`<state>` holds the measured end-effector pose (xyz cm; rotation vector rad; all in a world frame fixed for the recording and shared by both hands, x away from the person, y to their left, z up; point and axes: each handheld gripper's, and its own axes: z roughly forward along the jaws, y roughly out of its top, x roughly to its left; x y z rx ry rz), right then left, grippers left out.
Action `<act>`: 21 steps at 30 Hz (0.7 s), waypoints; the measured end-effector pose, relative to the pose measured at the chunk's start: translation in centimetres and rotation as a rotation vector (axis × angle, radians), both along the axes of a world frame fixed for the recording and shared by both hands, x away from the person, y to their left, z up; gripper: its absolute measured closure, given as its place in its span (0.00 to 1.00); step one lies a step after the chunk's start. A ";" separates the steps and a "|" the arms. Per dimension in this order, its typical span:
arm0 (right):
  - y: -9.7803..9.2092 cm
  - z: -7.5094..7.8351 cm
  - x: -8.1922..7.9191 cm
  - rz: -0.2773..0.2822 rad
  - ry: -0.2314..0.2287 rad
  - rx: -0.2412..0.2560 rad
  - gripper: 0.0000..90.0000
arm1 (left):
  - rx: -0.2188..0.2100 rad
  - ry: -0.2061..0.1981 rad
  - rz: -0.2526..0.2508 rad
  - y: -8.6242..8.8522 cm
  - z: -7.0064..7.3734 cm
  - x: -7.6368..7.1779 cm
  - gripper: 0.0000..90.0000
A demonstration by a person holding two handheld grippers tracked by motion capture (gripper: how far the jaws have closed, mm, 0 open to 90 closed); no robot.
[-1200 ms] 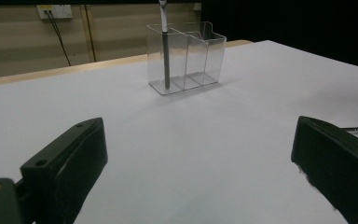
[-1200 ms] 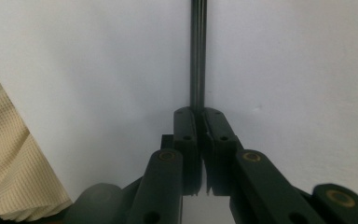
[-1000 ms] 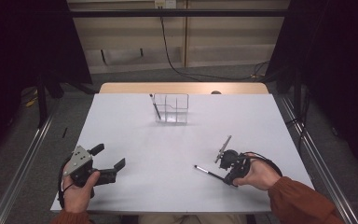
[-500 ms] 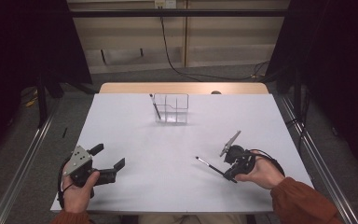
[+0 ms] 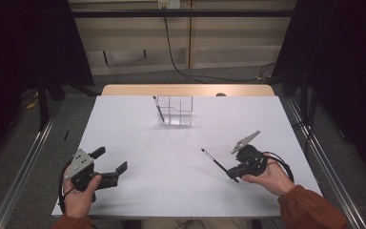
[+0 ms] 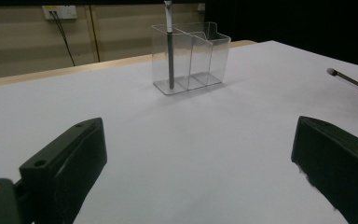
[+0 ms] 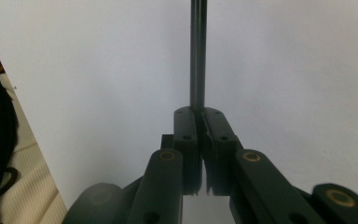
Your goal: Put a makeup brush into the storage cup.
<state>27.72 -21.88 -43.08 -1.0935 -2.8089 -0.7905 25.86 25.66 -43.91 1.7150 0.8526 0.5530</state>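
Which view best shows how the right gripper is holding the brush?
The right gripper view: the jaws of the right gripper are shut on the brush handle, close up. The high view shows the whole brush sticking out over the table, small. The left gripper view catches its tip.

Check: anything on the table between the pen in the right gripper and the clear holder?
Nothing: high view shows bare white table between the pen and the clear holder.

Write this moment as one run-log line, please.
right tongs: shut on makeup brush | left tongs: open, idle | clear organizer: one brush inside
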 end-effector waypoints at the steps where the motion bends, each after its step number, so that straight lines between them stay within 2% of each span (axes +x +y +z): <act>1: -0.1 0.0 0.0 -0.009 -0.008 0.008 0.94 | 0.002 0.001 0.000 0.0 0.0 0.0 0.04; 9: -0.3 -0.6 -0.2 -0.018 -0.027 0.085 0.94 | 0.000 0.005 0.002 0.0 0.0 0.0 0.04; 21: -0.4 -0.6 -0.5 -0.030 -0.143 0.237 0.94 | -0.005 0.010 0.003 0.0 -0.1 0.0 0.04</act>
